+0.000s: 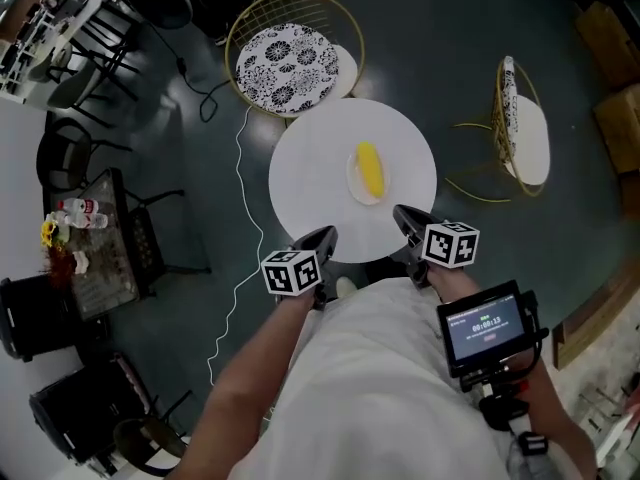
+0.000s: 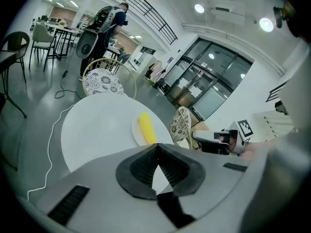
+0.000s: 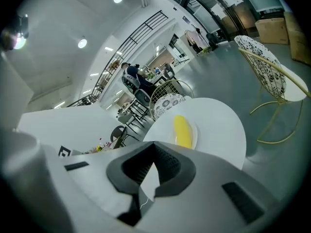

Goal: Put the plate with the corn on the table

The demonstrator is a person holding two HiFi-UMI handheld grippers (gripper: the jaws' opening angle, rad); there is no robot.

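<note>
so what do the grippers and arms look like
The left gripper and right gripper match: black jaws with ribbed pads on a pale grey body, each carrying a white cube with black square markers. Behind the right one sits a black box with a lit screen. The person wears a white top, arms bare.

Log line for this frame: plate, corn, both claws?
plate: on round white table | corn: on plate | left claw: shut, empty | right claw: shut, empty
</note>
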